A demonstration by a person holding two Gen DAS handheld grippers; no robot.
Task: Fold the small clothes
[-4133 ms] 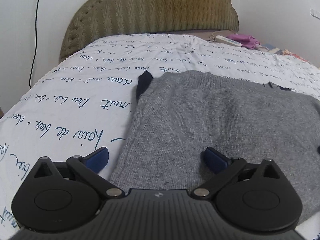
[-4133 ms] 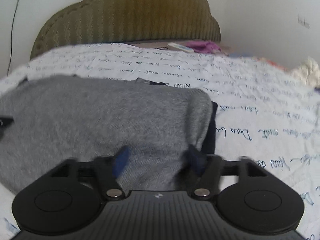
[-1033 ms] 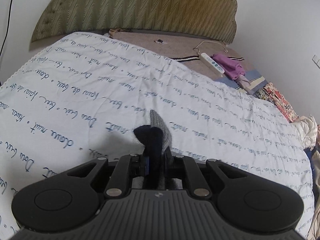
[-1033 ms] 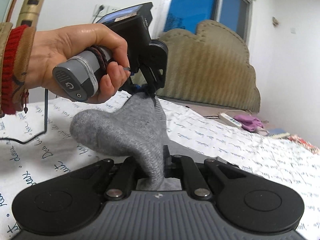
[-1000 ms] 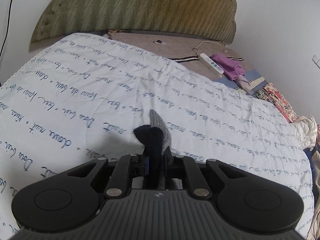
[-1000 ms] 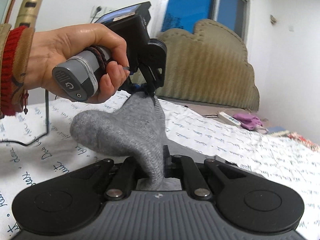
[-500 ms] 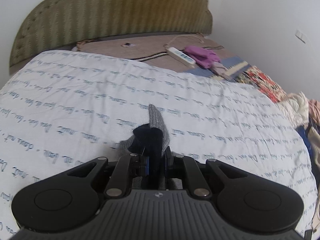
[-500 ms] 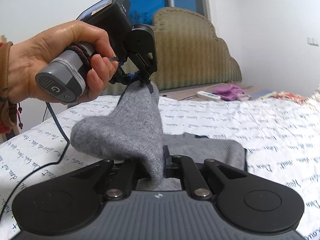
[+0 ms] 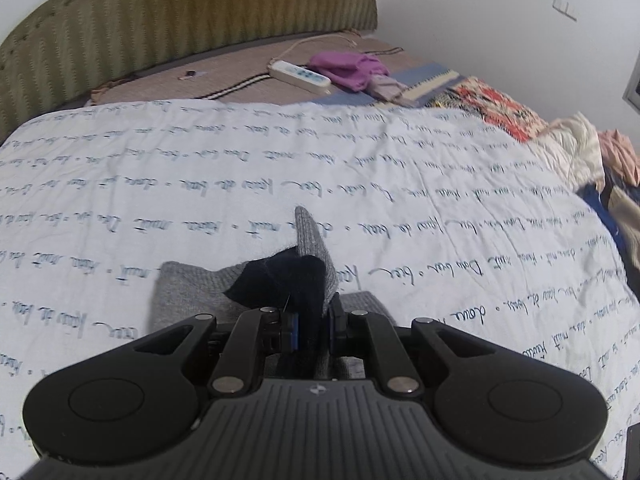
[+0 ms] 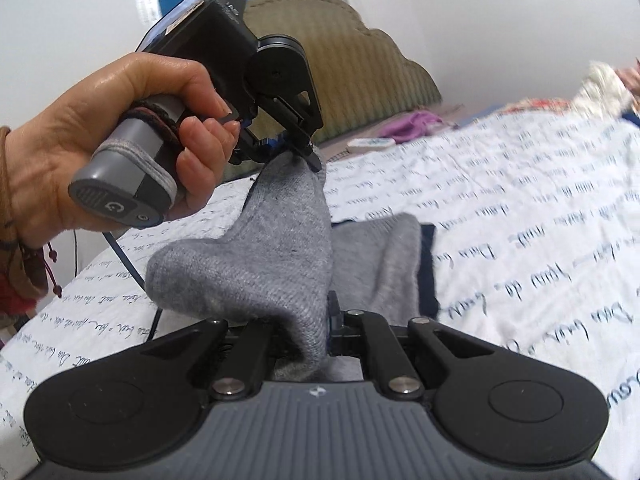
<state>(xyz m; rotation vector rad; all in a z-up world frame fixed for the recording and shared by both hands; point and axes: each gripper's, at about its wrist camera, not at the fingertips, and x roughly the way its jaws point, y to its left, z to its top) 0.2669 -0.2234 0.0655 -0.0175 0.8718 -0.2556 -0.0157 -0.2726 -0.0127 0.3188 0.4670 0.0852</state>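
Observation:
A grey knit garment (image 10: 256,264) with dark navy trim is lifted off the bed, stretched between both grippers. My left gripper (image 9: 312,322) is shut on one corner, where grey knit (image 9: 314,240) and navy fabric (image 9: 280,276) bunch out past the fingers. It also shows in the right wrist view (image 10: 294,152), held in a hand, pinching the garment's upper corner. My right gripper (image 10: 320,328) is shut on the lower corner. The rest of the garment (image 10: 384,256) lies folded on the white bedspread (image 9: 440,184).
An olive padded headboard (image 9: 180,12) stands at the back. A white power strip (image 9: 300,74), a purple cloth (image 9: 352,70) and a patterned fabric (image 9: 492,108) lie beyond the bedspread. A heap of clothes (image 9: 608,168) lies at the bed's right edge.
Four seconds ago the garment lay flat with both grippers open at its near edge. Both have shut on corners and lifted it; in the last second both views swung right.

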